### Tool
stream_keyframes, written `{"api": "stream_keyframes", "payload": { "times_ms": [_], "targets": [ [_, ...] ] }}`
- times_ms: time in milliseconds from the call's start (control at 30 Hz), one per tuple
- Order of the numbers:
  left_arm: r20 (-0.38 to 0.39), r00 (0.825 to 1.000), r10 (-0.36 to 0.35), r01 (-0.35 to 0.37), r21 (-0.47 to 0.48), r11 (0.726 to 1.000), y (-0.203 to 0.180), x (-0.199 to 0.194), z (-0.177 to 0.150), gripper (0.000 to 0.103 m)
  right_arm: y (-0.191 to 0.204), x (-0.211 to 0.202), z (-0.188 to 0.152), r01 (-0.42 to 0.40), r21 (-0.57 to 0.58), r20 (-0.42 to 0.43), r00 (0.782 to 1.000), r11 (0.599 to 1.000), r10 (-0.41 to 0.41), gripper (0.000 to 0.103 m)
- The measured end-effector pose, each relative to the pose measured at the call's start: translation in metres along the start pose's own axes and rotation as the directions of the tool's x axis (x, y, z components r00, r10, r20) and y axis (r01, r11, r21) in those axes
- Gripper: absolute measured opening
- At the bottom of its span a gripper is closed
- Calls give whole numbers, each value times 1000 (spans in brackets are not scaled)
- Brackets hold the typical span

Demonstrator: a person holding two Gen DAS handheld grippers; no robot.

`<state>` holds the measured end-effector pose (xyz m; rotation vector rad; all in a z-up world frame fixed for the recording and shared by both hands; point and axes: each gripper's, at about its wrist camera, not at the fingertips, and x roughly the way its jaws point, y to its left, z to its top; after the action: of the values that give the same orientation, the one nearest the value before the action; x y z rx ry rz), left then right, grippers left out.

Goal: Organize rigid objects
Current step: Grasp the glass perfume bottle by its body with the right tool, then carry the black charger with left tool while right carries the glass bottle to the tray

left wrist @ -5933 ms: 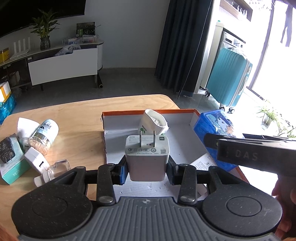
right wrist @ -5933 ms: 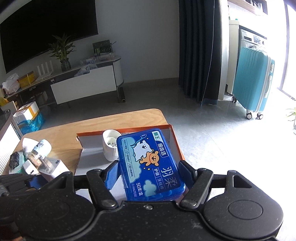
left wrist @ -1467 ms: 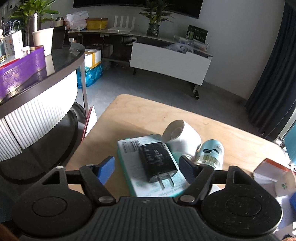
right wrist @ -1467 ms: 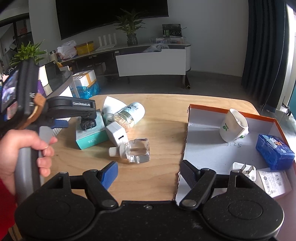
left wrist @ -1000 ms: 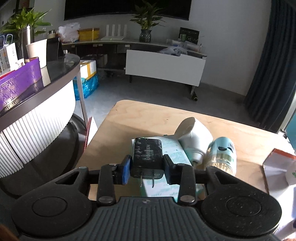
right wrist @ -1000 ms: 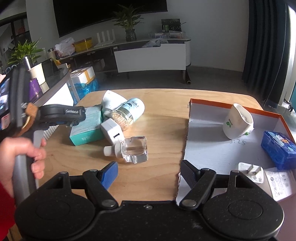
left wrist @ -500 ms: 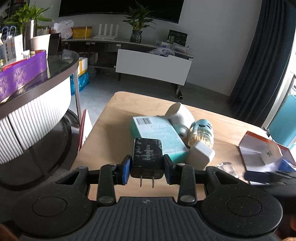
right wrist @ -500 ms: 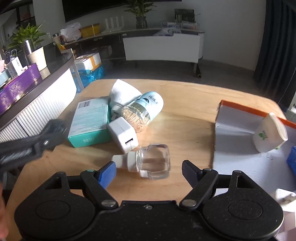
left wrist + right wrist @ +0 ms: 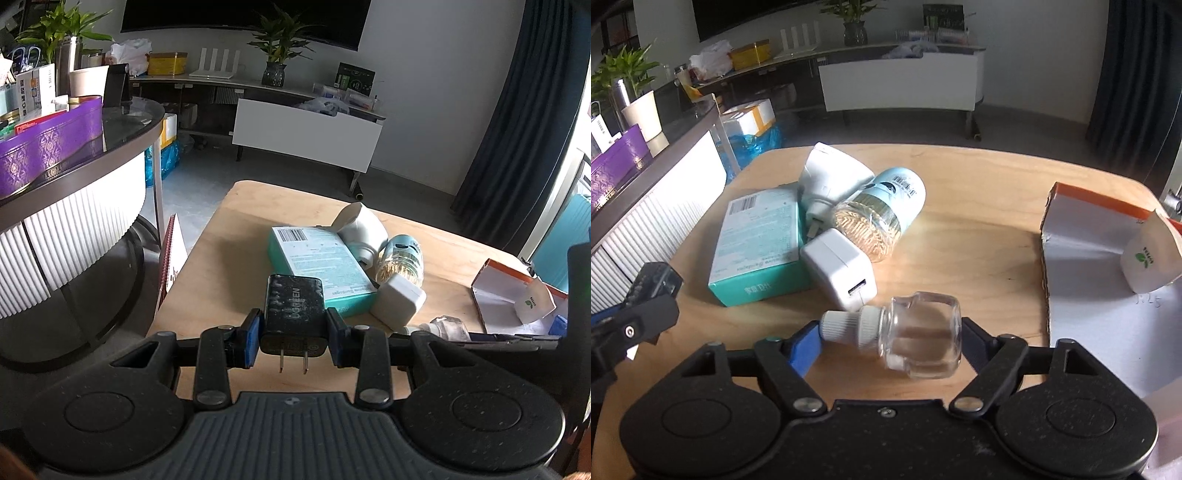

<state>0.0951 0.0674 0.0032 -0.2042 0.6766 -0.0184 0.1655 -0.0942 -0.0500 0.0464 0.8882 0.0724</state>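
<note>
Rigid objects are only partly sorted, judging by what lies where. Inside the orange-rimmed box (image 9: pixel 1108 314), at about 3 o'clock in the right wrist view, a white cup (image 9: pixel 1148 262) lies tipped; little else of the box's contents shows. On the wooden table (image 9: pixel 979 206), bunched at 10 to 11 o'clock, wait a teal carton (image 9: pixel 757 254), a white USB charger (image 9: pixel 842 273), a toothpick jar (image 9: pixel 879 218) and a white cone-shaped plug-in (image 9: pixel 831 177). The left gripper (image 9: pixel 291 332) pinches a black charger (image 9: pixel 293 314), prongs toward the camera, lifted clear of the table. The right gripper (image 9: pixel 890 339) is spread around a clear glass bottle (image 9: pixel 916 343) lying on its side, pads flanking it without visibly pressing. Both likely go to the box next, then the remaining four.
</note>
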Motion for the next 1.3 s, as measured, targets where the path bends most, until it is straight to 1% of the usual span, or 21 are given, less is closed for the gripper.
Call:
{"api": "stream_keyframes", "payload": {
  "times_ms": [100, 233, 367, 467, 733, 833, 1300],
  "targets": [
    [8, 1000, -9, 9, 3, 1000, -1, -4, 0, 36, -3, -7, -3, -3, 21, 12, 1000, 1000, 2, 92],
    [16, 1000, -15, 15, 8, 1000, -5, -11, 0, 36, -2, -25, -6, -11, 19, 40, 999, 1000, 10, 92],
    [21, 1000, -22, 21, 20, 1000, -9, -20, -2, 36, 1, -51, -11, -18, -8, 79, 997, 1000, 19, 92],
    [24, 999, -27, 26, 32, 999, -14, -28, -4, 36, -1, -71, -15, -17, -7, 108, 994, 1000, 17, 92],
    [15, 999, -49, 47, 71, 996, -30, -50, -15, 36, -7, -121, -33, -19, -14, 150, 988, 1000, 21, 92],
    [14, 998, -55, 53, 86, 995, -37, -57, -19, 36, -10, -137, -43, -2, -17, 162, 987, 1000, 4, 92],
    [10, 997, -79, 77, 124, 989, -59, -81, -39, 36, -26, -181, -79, 19, 12, 216, 976, 1000, -21, 92]
  ]
}}
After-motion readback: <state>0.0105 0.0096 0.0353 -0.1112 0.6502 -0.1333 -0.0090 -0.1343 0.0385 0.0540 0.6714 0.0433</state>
